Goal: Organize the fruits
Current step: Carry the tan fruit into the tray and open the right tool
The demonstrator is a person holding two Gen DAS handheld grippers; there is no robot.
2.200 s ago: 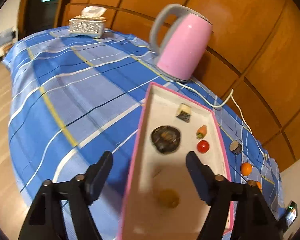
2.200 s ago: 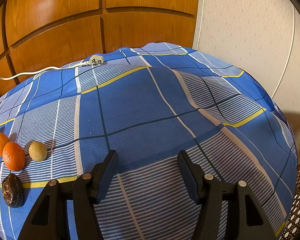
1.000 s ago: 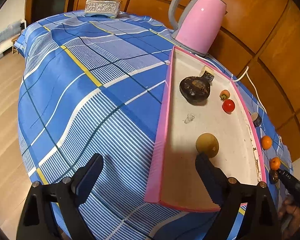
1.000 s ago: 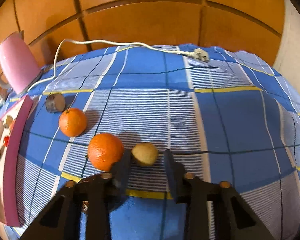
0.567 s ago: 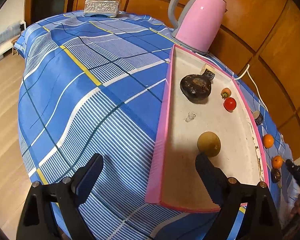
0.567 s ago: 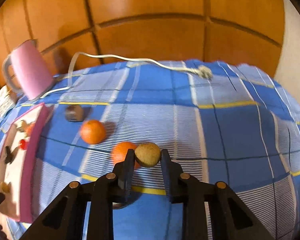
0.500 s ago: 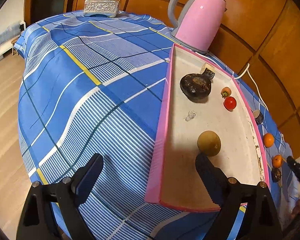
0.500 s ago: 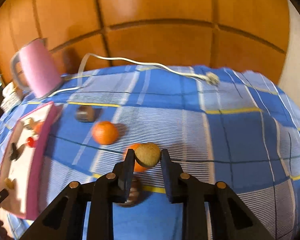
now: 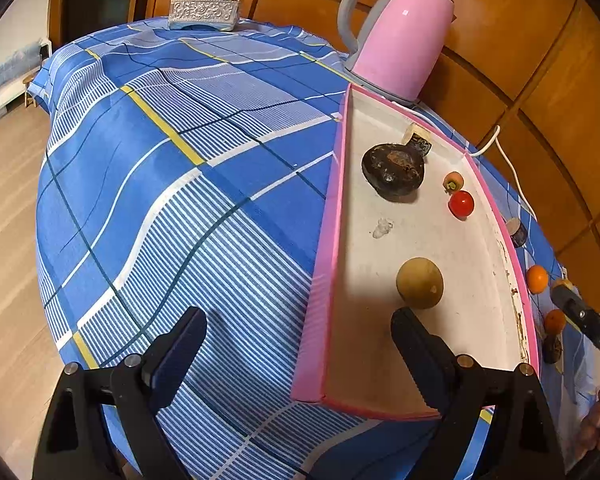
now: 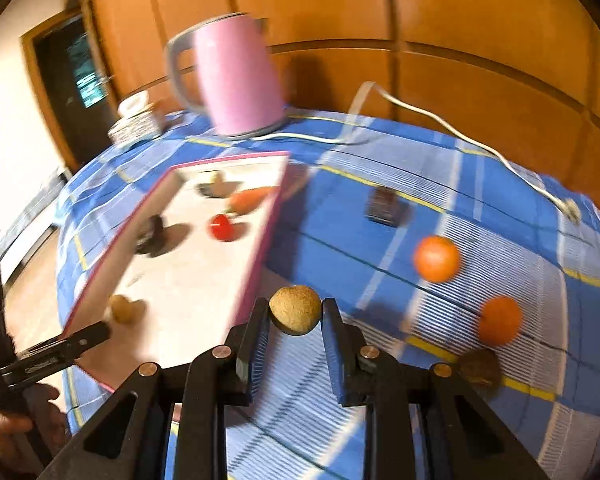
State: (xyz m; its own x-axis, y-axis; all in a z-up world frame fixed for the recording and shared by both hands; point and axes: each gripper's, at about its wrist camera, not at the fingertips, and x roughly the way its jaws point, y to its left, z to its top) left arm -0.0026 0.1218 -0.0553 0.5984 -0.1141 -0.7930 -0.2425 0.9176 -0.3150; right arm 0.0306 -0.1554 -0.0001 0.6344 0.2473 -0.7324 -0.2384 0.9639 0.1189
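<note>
A pink-rimmed white tray [image 9: 327,264] lies on the blue checked cloth. It holds a tan round fruit [image 9: 419,282], a dark brown fruit [image 9: 393,170], a red tomato [image 9: 461,203], a small orange fruit [image 9: 453,181] and a cut piece [image 9: 418,140]. My left gripper [image 9: 298,330] is open and straddles the tray's near left rim. My right gripper [image 10: 295,314] is shut on a second tan round fruit [image 10: 295,306], held in the air just right of the tray [image 10: 268,224]. Two oranges [image 10: 437,258] [image 10: 499,320], a dark fruit [image 10: 480,366] and a dark cut piece [image 10: 384,204] lie on the cloth.
A pink kettle [image 9: 400,36] stands behind the tray, its white cord [image 10: 440,120] trailing over the cloth. A tissue box [image 9: 205,8] sits at the far edge. A hand [image 10: 4,428] holds the left gripper at lower left. Wood panelling backs the table.
My right gripper has lifted the tan fruit off the cloth and swung left with it, rolling, up to the tray's side. The left gripper has stayed put.
</note>
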